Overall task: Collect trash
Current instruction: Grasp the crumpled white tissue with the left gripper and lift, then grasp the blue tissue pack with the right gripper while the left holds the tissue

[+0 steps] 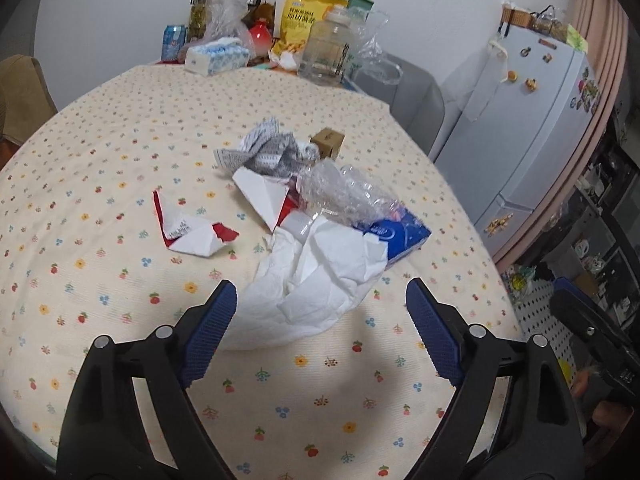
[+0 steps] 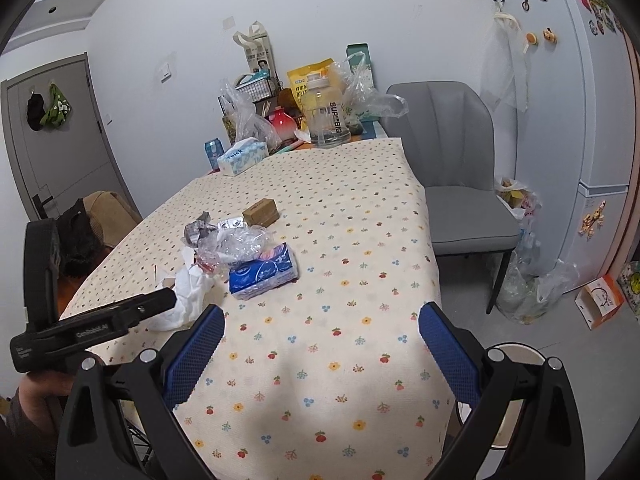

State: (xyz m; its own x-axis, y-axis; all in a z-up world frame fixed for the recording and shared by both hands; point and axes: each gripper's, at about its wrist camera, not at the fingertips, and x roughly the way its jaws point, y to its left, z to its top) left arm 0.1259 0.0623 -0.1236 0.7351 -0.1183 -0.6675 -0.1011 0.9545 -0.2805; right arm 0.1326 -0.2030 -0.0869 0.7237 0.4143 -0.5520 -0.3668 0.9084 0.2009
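A heap of trash lies on the flowered tablecloth point(image 1: 120, 264): a crumpled white tissue point(image 1: 316, 280), a blue tissue pack point(image 1: 400, 234), a crushed clear plastic bottle point(image 1: 344, 194), torn red-and-white paper point(image 1: 190, 232), crumpled printed paper point(image 1: 268, 148) and a small brown box point(image 1: 329, 140). My left gripper point(image 1: 320, 336) is open, just short of the white tissue, empty. My right gripper point(image 2: 320, 356) is open and empty over the near table edge; the blue pack point(image 2: 264, 274), bottle point(image 2: 236, 246), tissue point(image 2: 188, 292) and box point(image 2: 262, 212) lie ahead to its left.
Groceries stand at the table's far end: a large clear jug point(image 2: 326, 114), a yellow bag point(image 1: 304, 20), a tissue box point(image 2: 242, 156), a can point(image 2: 214, 150). A grey chair point(image 2: 456, 168) and fridge point(image 2: 576, 120) are to the right, with bags point(image 2: 528, 280) on the floor.
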